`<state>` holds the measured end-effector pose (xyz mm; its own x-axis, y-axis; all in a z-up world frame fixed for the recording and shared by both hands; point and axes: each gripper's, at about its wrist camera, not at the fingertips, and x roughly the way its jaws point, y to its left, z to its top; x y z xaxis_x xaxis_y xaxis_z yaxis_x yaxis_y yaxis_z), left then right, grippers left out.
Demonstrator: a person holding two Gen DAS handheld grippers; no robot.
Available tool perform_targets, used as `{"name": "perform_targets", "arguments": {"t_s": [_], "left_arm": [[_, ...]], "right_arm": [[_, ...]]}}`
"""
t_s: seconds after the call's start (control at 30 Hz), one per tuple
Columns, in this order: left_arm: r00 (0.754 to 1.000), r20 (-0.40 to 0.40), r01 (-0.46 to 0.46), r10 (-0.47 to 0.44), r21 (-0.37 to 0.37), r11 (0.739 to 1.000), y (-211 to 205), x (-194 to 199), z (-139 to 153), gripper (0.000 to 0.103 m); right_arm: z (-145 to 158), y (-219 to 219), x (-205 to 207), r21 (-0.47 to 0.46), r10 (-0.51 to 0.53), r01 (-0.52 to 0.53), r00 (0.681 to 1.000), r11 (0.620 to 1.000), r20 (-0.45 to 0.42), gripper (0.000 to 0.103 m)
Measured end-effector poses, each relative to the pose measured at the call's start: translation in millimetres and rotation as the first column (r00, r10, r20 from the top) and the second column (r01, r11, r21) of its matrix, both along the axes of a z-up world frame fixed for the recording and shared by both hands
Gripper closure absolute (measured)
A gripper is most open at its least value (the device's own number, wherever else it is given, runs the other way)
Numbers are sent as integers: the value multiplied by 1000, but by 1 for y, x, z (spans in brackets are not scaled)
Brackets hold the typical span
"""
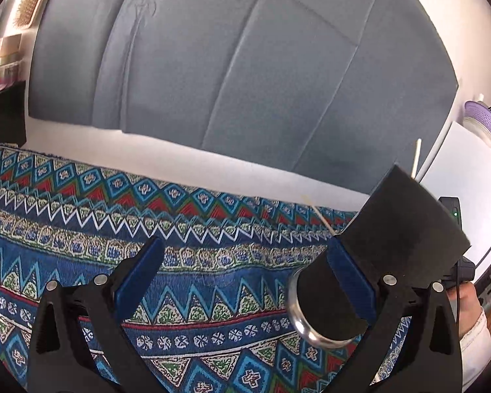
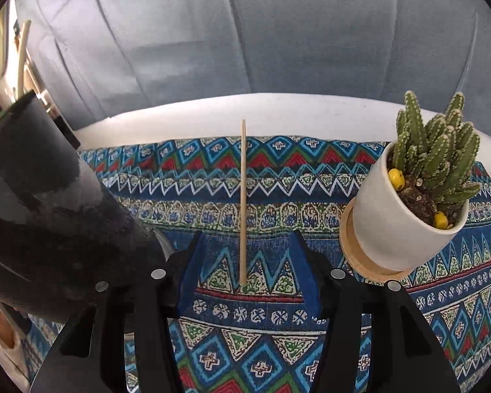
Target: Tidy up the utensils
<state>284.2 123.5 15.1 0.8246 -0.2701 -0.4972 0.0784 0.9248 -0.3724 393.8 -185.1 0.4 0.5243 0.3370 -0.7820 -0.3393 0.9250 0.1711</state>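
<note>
Spreading across most of the table is the patterned cloth (image 2: pixel 278 344), and on it the biggest of the task's things is the black tumbler (image 1: pixel 399 232), lying tilted with its steel rim (image 1: pixel 294 314) toward the camera. It looks rigid and, with that matte coating, probably not too slick, though a round body can roll out of a pinch; I would take it across the middle of the barrel rather than at the rim. The left gripper (image 1: pixel 245 281) stands wide apart and holds nothing; the tumbler sits against the inner side of its right finger (image 1: pixel 347 275), not squarely between the two. Off to the right a potted cactus (image 2: pixel 422 180) stands on a wooden coaster (image 2: pixel 360 255), well clear of the work. Smallest is the wooden skewer (image 2: pixel 243 203), thin, light and easily snapped, lying straight on the cloth and pointing away; its near end rests between the fingers of the right gripper (image 2: pixel 245 268), whose jaws are partly apart and not touching it. A gentle pinch near that end should do.
</note>
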Motion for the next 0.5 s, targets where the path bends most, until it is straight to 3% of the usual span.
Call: {"name": "perform_targets", "arguments": {"t_s": [0.13, 0.23, 0.43, 0.5], "left_arm": [[999, -39, -8, 10, 52, 999, -3, 5, -5, 6], [998, -69, -2, 12, 132, 991, -11, 8, -10, 6], [987, -152, -16, 49, 211, 977, -18, 16, -18, 7], [979, -193, -20, 63, 221, 975, -15, 19, -23, 20]], "right_arm": [[-13, 4, 11, -39, -9, 9, 1000, 999, -7, 54], [-21, 7, 16, -49, -1, 0, 1000, 999, -11, 53], [-23, 15, 19, -104, 8, -4, 999, 995, 41, 54], [-23, 24, 18, -134, 14, -4, 997, 991, 71, 55]]}}
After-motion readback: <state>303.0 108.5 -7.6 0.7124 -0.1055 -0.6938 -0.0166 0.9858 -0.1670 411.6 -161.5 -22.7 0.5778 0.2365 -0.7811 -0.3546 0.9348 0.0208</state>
